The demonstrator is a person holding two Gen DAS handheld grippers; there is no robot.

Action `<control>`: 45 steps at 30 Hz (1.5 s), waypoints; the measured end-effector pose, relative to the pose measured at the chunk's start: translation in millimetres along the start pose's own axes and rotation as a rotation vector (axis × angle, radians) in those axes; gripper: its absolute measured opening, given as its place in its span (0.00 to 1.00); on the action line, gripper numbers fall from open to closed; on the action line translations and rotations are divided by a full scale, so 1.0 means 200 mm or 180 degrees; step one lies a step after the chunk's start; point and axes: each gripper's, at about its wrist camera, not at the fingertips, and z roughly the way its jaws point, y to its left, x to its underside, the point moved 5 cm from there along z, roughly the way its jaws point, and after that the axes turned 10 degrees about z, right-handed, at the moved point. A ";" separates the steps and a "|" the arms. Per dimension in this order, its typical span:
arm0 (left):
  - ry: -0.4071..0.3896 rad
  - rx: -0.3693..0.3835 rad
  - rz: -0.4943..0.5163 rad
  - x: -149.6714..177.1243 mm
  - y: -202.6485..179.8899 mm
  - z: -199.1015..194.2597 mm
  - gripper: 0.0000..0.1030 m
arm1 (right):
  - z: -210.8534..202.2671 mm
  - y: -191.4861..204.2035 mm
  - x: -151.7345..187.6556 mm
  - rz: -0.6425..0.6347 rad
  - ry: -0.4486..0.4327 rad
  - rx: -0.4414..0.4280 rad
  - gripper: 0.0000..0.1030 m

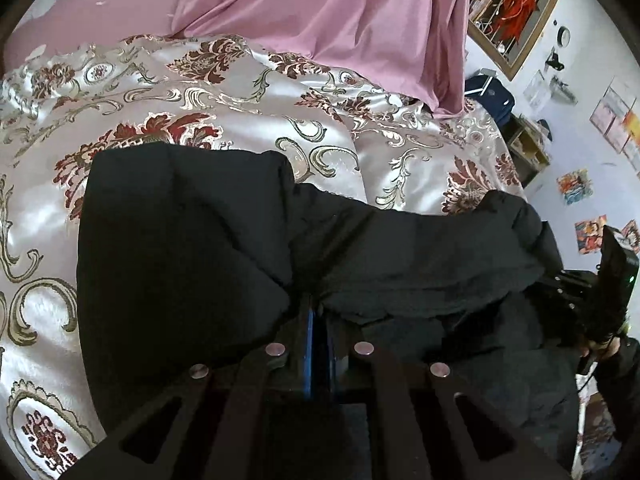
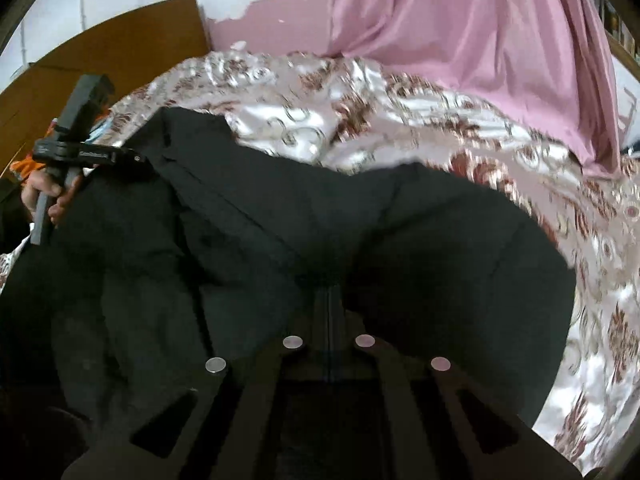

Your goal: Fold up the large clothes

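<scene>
A: Where is the black jacket [image 1: 208, 240]?

B: Spread on the bed's floral satin cover [image 1: 224, 96]; a pink curtain [image 1: 340, 12] hangs behind.

A: And the tools?

B: The left tool [image 1: 318, 320] is clenched on a fold of the jacket near its hem; the right tool [image 2: 329, 312] is likewise clamped on the dark cloth; both sit well apart along the garment's near edge.

Open satin bedspread [image 1: 224, 108] stretches from 9 to 12 o'clock beyond the black coat [image 1: 192, 232], free for passage. A hanging pink curtain [image 1: 360, 20] blocks 1 o'clock. At 3 o'clock, the right gripper [image 1: 560, 284] crowds the coat's edge, with a shelf [image 1: 524, 148] near the bed's far corner.
</scene>
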 end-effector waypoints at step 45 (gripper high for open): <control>0.0711 -0.0124 0.1054 -0.03 -0.41 0.60 0.04 | 0.65 0.14 -0.06 0.0736 0.0651 -0.0521 0.00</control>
